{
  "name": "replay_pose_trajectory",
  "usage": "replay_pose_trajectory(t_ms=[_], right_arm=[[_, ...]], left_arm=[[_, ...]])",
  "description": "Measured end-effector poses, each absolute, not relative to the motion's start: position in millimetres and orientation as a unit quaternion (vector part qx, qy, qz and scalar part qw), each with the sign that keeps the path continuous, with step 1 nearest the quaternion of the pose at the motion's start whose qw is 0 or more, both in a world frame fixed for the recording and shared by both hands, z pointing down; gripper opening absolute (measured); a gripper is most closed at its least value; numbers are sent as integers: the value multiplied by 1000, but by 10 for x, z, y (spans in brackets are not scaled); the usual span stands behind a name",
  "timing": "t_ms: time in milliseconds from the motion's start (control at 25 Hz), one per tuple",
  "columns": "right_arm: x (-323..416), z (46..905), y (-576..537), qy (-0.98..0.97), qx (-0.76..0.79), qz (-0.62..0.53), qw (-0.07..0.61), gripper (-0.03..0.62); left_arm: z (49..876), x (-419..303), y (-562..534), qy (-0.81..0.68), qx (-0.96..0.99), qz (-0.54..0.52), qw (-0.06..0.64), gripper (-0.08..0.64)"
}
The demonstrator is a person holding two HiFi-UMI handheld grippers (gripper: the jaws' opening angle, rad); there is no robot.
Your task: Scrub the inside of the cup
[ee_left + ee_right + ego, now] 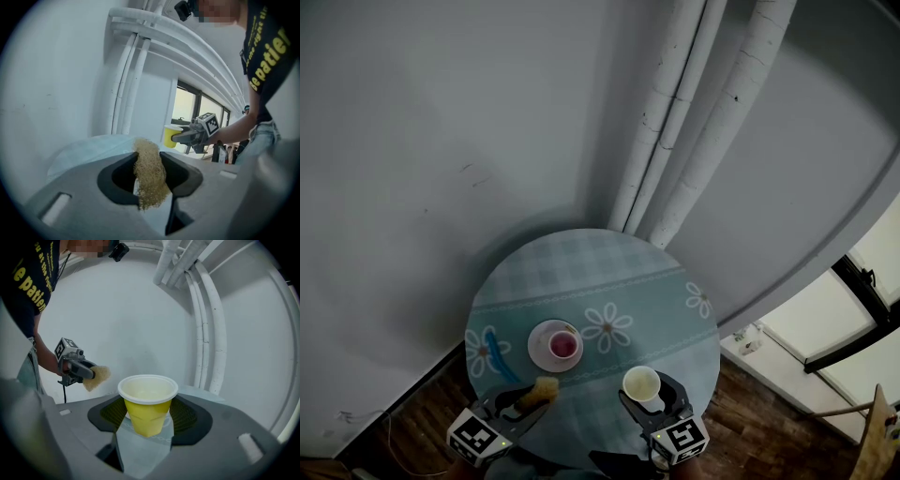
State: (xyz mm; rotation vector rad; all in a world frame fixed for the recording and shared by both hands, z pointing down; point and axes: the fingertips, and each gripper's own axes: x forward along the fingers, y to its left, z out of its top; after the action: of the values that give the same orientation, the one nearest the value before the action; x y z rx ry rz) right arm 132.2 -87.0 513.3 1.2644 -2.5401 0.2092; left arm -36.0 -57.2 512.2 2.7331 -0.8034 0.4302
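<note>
A yellow paper cup (147,404) with a white inside stands upright between the jaws of my right gripper (147,416), which is shut on it. In the head view the cup (641,383) sits at the table's front right, held by the right gripper (649,401). My left gripper (150,176) is shut on a tan scrubbing sponge (150,173). That sponge (546,387) shows at the front left of the table in the left gripper (525,398). The two grippers are apart, and each is seen from the other: the cup (171,136) and the sponge (97,377).
A round table (609,272) with a pale blue flowered cloth carries a white saucer (540,350) holding a small pink cup (563,346) and a blue utensil (498,354) at the left. White pipes (675,122) run up the wall behind. Wooden floor surrounds the table.
</note>
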Motion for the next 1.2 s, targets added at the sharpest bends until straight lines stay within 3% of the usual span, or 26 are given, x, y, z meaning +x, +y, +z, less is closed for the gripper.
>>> replay_pose_trajectory(t_ms=[1200], right_arm=[[752,6233,-834,-906,345,119,217,291]], left_arm=[[6171,-388,-590,-269,931,170,177,143]])
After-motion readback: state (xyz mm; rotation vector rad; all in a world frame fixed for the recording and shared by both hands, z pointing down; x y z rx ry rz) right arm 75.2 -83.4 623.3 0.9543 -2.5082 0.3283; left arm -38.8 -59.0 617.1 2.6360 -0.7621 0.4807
